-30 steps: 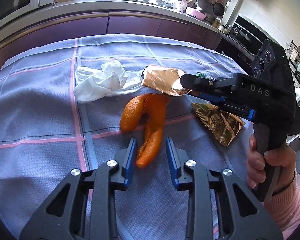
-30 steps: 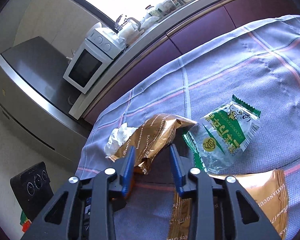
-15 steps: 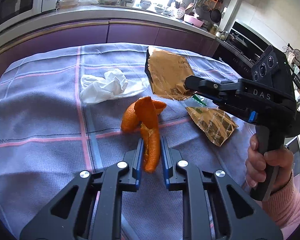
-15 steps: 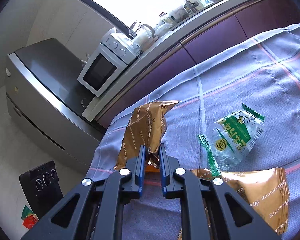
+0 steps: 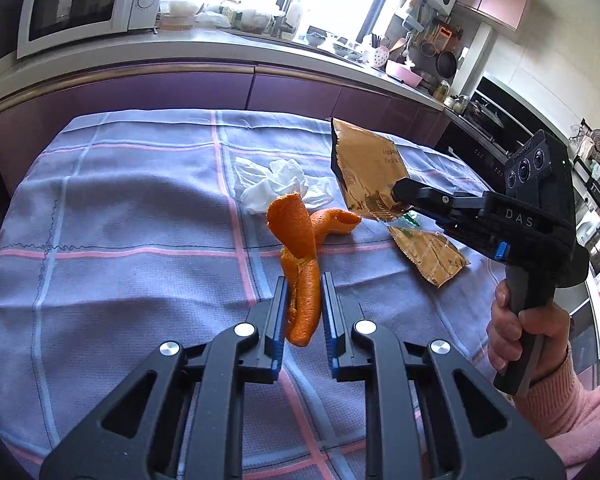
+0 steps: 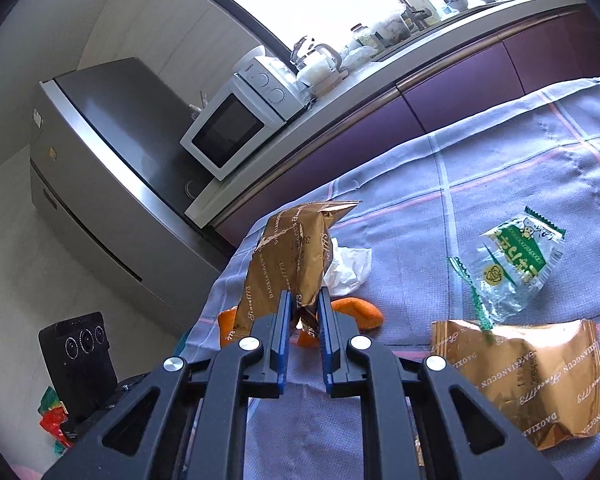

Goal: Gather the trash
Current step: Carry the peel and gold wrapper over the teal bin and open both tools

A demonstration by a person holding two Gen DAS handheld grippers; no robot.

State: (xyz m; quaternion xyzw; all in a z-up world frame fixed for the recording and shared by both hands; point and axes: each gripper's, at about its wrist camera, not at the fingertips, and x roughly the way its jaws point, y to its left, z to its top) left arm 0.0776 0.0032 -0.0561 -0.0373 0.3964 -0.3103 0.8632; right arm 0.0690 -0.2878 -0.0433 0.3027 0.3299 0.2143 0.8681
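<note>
1. While clamped narrow on the lower end of the orange peel, left gripper now holds it clear of the cloth – a second ago flat on the tablecloth between wide jaws, half a second ago just pinched, now hanging free with its upper flap curled over.
2. Likewise up: right gripper, closed tight on the bottom corner of the gold wrapper, carries it upright above the table; a second ago still open around it as it lay down.
3. Means two pieces of trash secured at once – probably next a carry to a bin, though none visible in either view.
4. Left behind on the cloth: second gold wrapper nearest the right gripper, clear green wrapper just beyond it and overlapping its edge, crumpled tissue past the peel.
5. Open room: bare cloth wide to the left of the peel and toward the near edge; table edge on the far-left side drops to floor beside the fridge.
6. Farther off, purple cabinets and counter with microwave – well apart, no obstacle to lifting away.
7. Risk, as a guess: limp peel swinging or slipping from a shallow grip during the carry.
</note>
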